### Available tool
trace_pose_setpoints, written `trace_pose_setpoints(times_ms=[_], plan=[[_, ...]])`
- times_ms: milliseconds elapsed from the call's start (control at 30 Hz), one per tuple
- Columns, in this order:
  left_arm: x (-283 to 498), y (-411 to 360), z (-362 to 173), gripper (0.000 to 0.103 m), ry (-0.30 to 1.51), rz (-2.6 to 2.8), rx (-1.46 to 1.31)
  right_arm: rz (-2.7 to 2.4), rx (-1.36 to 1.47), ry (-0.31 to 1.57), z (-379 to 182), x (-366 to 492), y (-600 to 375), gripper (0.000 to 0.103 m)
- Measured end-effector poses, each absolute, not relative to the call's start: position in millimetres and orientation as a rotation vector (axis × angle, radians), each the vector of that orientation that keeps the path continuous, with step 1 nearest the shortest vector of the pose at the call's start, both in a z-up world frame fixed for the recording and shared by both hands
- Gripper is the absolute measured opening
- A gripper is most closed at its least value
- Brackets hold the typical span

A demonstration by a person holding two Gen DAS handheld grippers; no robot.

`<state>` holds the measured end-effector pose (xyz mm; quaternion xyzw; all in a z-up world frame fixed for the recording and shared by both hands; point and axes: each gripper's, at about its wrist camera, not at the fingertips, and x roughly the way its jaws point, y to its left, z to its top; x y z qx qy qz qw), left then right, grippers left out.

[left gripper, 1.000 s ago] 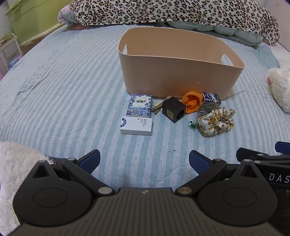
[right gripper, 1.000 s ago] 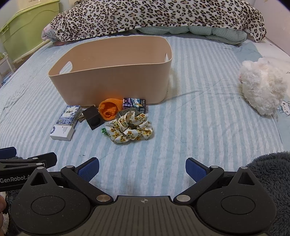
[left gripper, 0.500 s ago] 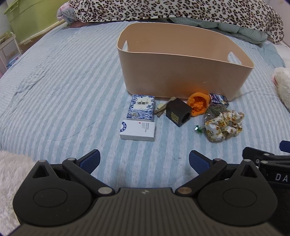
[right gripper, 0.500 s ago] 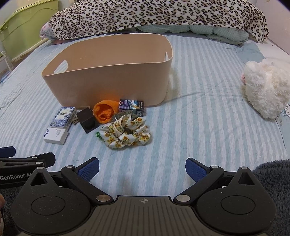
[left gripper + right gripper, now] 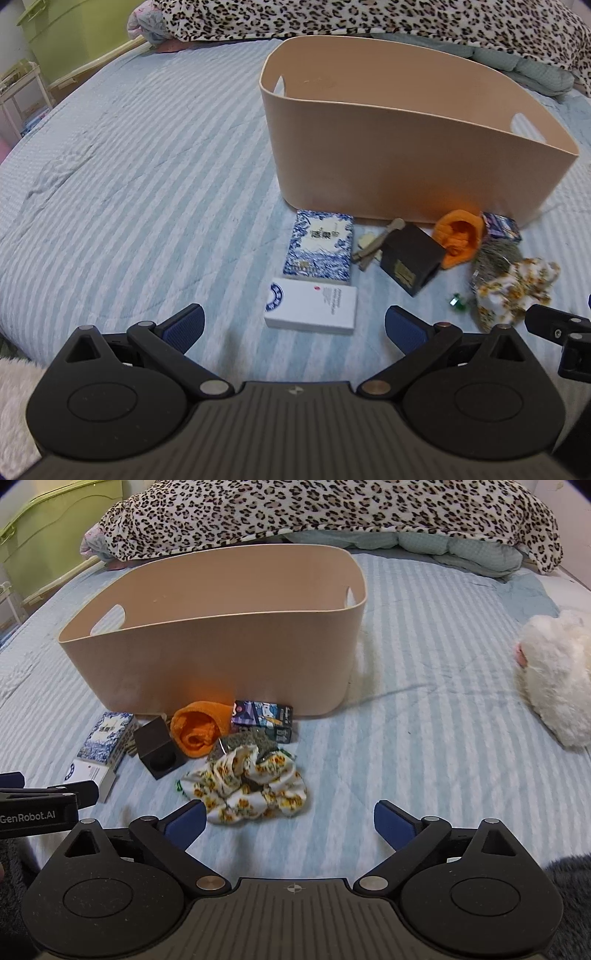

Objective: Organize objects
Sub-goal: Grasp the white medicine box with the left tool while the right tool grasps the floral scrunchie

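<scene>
A tan bin [image 5: 417, 155] [image 5: 229, 646] stands on the striped bed. In front of it lie a white box [image 5: 312, 306], a blue patterned box [image 5: 320, 246] [image 5: 105, 736], a dark cube [image 5: 413, 258] [image 5: 159, 751], an orange knit piece [image 5: 460, 236] [image 5: 199, 727], a small purple box [image 5: 264, 720] and a sunflower scrunchie [image 5: 251, 786] [image 5: 513, 291]. My left gripper [image 5: 293, 326] is open and empty, just short of the white box. My right gripper [image 5: 290, 821] is open and empty, just short of the scrunchie.
A leopard-print blanket [image 5: 332, 513] lies across the far end of the bed. A white plush toy [image 5: 554, 686] lies to the right. A green storage box [image 5: 62, 37] stands beyond the bed's left edge. Wooden clothespins [image 5: 376, 242] lie beside the cube.
Both grippers have moved forward toward the pile in front of the bin. The objects have stayed where they were.
</scene>
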<state>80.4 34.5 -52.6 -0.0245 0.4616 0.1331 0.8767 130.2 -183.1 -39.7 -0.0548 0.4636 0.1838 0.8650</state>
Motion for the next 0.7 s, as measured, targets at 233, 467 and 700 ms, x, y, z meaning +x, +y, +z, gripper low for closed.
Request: trace_pose_setpoints(times_ms=[233, 467, 700], plan=[[93, 37, -72, 0.103, 0.975, 0.253, -0.062, 0.418, -0.1, 0.996, -57, 145, -171, 0.092], [99, 45, -90, 0.089, 0.998, 0.272, -0.121, 0.445, -0.08, 1.021, -71, 148, -162, 0.075], [88, 35, -85, 0.062, 0.975, 0.218, -0.092, 0.472, -0.084, 1.023, -70, 144, -162, 0.044]])
